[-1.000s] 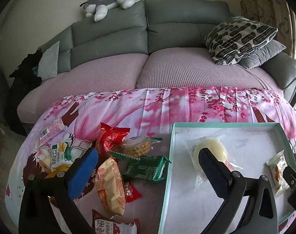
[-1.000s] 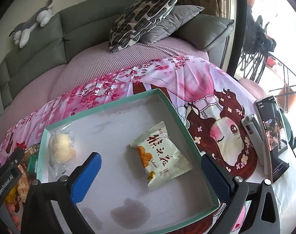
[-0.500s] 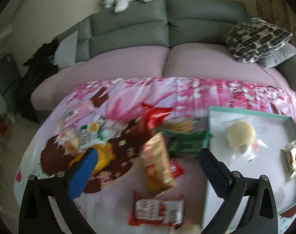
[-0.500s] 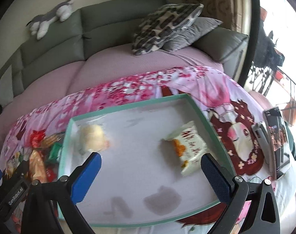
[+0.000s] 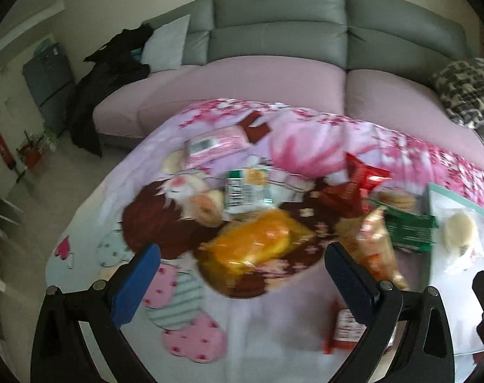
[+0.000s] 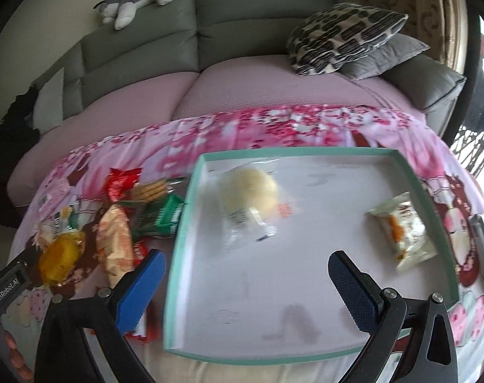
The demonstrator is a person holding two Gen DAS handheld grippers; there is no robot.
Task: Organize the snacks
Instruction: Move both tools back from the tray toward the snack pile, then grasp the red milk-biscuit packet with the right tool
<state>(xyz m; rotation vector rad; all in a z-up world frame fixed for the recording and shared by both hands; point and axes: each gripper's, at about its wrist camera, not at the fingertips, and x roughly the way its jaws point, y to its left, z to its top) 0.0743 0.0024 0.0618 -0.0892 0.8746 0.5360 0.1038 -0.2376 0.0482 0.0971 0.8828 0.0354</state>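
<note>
Presently the loose snacks lie heaped on the cloth-covered desk [image 5: 274, 335] left of the teal tray [image 6: 191, 191]: an orange packet [image 5: 258, 249], a peach packet [image 6: 114, 242], a green packet [image 6: 162, 217], a red packet [image 6: 122, 180] and others. Inside the tray rest a wrapped bun [image 6: 248, 191] and a white snack packet [image 6: 404, 233], well apart. The left claw [image 5: 242, 284] is spread wide and empty, aimed over the orange packet. The right claw [image 6: 245, 282] is likewise wide open and empty, over the tray's near-left corner. Blur leaves the orange packet's edges uncertain. Risk: closing on the heap may, in my judgement, pinch a neighbouring wrapper or the cloth, and slick film could slip from the pads.
</note>
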